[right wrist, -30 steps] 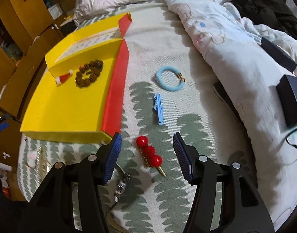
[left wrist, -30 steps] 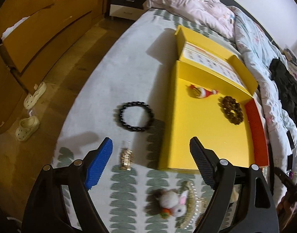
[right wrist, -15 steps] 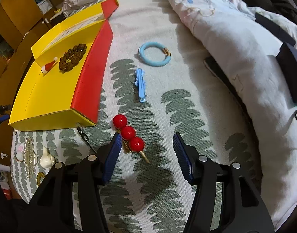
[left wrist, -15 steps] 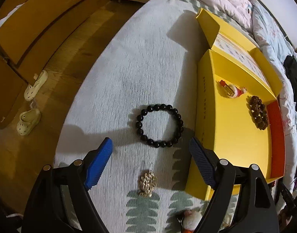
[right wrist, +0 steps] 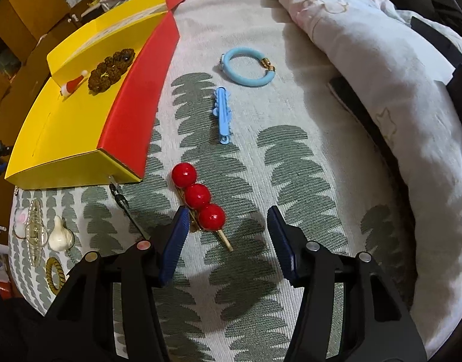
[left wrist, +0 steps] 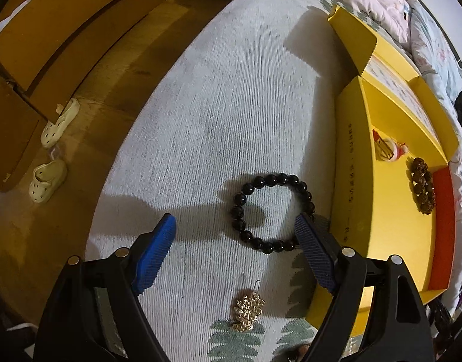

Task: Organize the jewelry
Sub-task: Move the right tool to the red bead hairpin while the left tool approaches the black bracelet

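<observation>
Yellow box (left wrist: pixel 390 211) open on bed: brown bead bracelet (left wrist: pixel 423 185) and small red-white clip (left wrist: pixel 387 149) inside. Black bead bracelet (left wrist: pixel 271 211) lies on blanket just beside box, glossy round beads, between spread jaws of left gripper (left wrist: pixel 235 226), untouched. Right view alone shows red three-ball hairpin (right wrist: pixel 197 196), its lower end between parted jaws of right gripper (right wrist: pixel 227 220), jaws just closing, no pad pressing; blue clip (right wrist: pixel 223 114), blue ring (right wrist: pixel 247 66) beyond.

Both wrist views steeply down, close over bed, sharing yellow box (left wrist: pixel 390 226)
</observation>
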